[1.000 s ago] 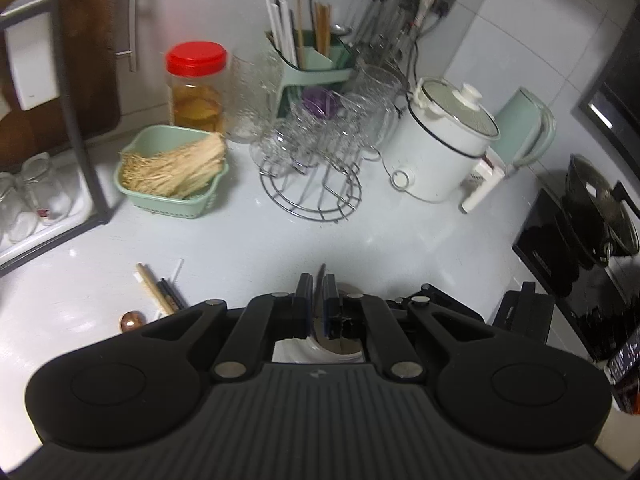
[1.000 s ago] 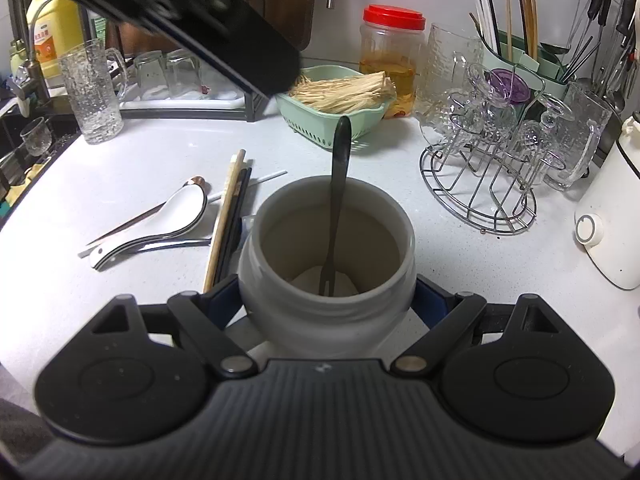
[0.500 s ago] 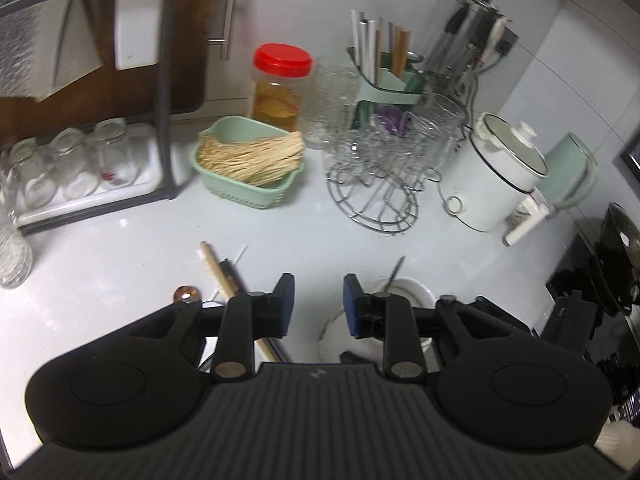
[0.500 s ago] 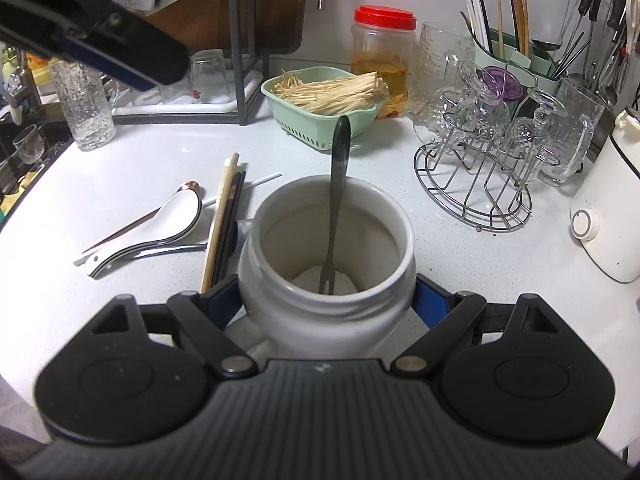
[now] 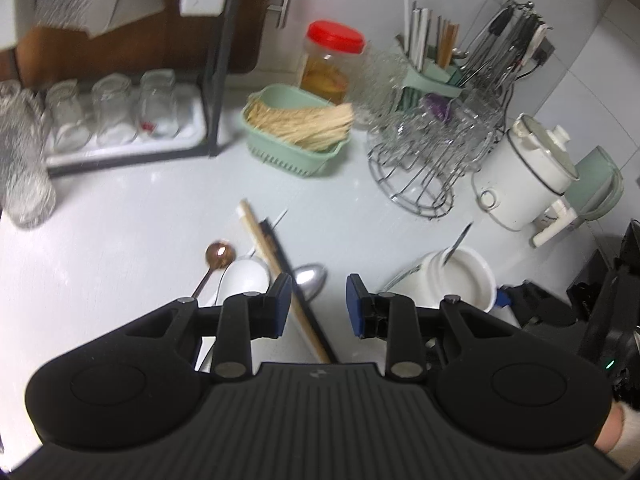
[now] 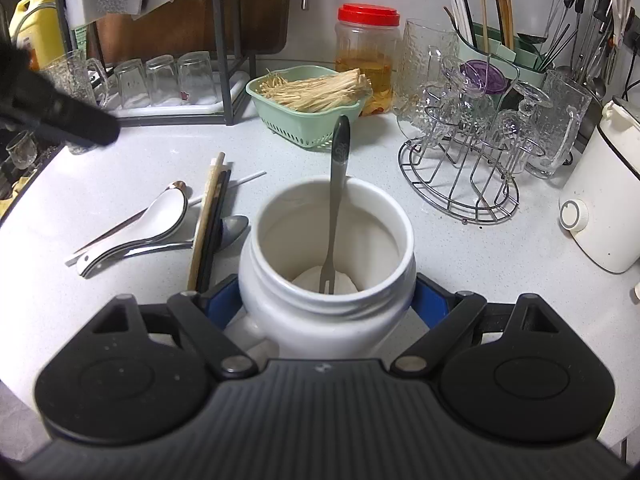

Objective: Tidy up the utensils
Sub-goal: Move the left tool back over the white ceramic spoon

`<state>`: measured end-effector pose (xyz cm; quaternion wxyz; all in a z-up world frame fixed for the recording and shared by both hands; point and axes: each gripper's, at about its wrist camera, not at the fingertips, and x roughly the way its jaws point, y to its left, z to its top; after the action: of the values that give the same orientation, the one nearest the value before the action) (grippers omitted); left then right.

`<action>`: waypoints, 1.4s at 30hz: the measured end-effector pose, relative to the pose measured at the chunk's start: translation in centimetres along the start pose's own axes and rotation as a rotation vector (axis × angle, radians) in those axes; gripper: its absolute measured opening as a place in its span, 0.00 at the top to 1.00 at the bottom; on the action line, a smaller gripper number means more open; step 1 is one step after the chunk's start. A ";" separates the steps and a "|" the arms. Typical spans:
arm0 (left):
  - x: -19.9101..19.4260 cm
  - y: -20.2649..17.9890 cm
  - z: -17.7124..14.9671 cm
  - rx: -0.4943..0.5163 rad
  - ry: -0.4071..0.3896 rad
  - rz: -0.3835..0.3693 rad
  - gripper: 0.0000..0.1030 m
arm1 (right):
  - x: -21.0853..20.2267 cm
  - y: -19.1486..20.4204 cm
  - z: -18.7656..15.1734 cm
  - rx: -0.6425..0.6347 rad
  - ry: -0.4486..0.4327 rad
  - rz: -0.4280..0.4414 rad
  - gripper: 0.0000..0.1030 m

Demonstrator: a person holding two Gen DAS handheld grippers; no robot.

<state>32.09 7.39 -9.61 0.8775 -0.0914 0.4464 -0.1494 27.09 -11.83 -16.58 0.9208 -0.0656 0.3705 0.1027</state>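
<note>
Operator: Since the earlier frame, the left gripper point(image 5: 316, 298) has left the white jar point(image 6: 326, 280) and now hangs over the loose utensils on the countertop point(image 5: 132, 220). Its jaws stand apart with nothing between the pads. One fork point(image 6: 335, 216) stands in the jar, handle leaning on the far rim.

Inspector: State of the right gripper point(image 6: 326, 300)?

Operator: Clamped on the jar body, one pad on each side. The jar rests on the countertop just beside the pile.

Inspector: Where does the remaining work lie?

Operator: Left of the jar: wooden chopsticks point(image 5: 280, 276) and dark chopsticks point(image 6: 216, 224) side by side, lying across a steel spoon point(image 5: 310, 278); a white ceramic spoon point(image 6: 160, 216) stacked on other handles; a copper-bowled spoon point(image 5: 218, 254) beside it.

Inspector: Failure modes?

Operator: Probably three. First, the pile overlaps, so closing on one chopstick may drag or roll its neighbours. Second, thin round sticks may slip or pivot in flat pads if gripped off-centre. Third, a long item lowered into the jar may strike the leaning fork or the rim, which the right gripper must resist to keep the jar from tipping.
</note>
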 end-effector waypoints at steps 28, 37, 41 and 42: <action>9.9 4.4 -1.9 0.243 0.075 0.104 0.44 | 0.3 0.0 0.8 -0.013 0.063 0.004 0.12; 11.2 3.7 -1.6 0.318 0.033 0.112 0.37 | 0.3 0.1 0.7 -0.008 0.060 -0.005 0.12; 11.9 3.6 -1.4 0.303 0.035 0.126 0.38 | 0.3 0.1 0.7 -0.007 0.060 -0.005 0.12; 11.9 3.7 -1.4 0.296 0.032 0.123 0.40 | 0.3 0.1 0.7 -0.007 0.060 -0.006 0.12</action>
<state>38.28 6.69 -20.48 0.8818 0.0686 0.4381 -0.1608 27.73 -11.59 -16.29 0.9094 -0.0729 0.3973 0.0994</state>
